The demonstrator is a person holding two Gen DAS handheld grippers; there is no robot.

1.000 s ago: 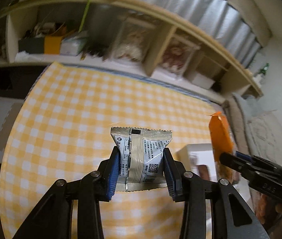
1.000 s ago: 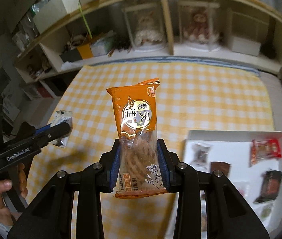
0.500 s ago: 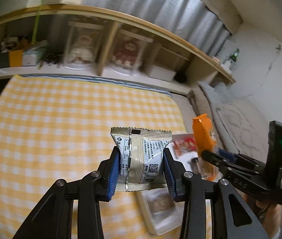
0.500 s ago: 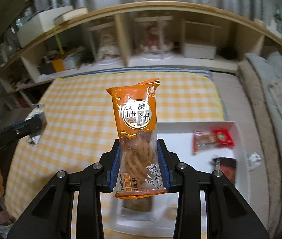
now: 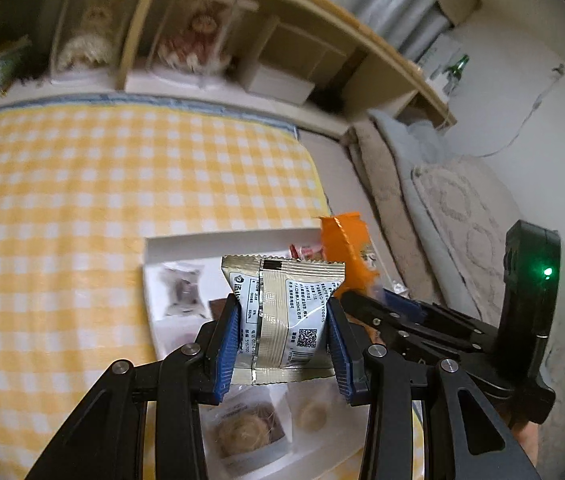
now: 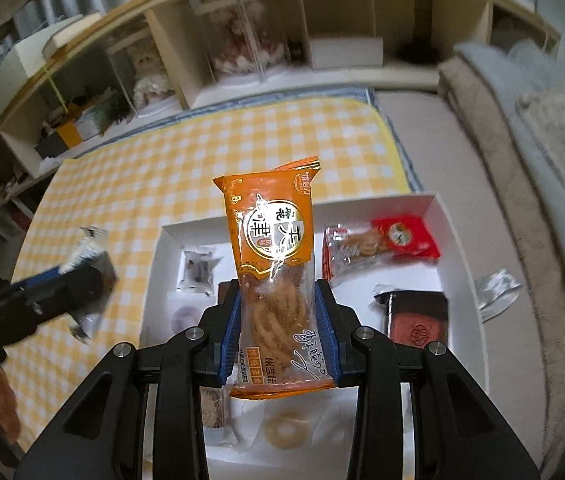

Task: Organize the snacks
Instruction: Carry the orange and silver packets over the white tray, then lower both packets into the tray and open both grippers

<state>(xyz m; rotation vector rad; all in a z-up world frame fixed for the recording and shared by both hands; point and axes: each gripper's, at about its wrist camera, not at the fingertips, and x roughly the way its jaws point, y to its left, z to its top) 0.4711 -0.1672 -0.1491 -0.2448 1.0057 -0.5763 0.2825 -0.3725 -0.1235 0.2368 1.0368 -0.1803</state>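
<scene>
Your left gripper (image 5: 284,340) pinches a silver pouch (image 5: 282,316) of crinkled, shiny foil — your right gripper (image 6: 278,328) holds an orange packet (image 6: 272,264) of glossy plastic film, clear at its lower half. Both grippers look matt black with ribbed blue pads (image 6: 231,328). The white tray (image 6: 462,264) seems smooth matt card, the checked cloth (image 5: 82,208) soft and woven.

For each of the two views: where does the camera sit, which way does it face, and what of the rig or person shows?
Left wrist: on the left gripper, looking down past its silver packet at the white tray; right gripper at right.
Right wrist: on the right gripper, above the tray, holding the orange packet; left gripper at left.
Shared: tray, yellow checked cloth, shelf.
</scene>
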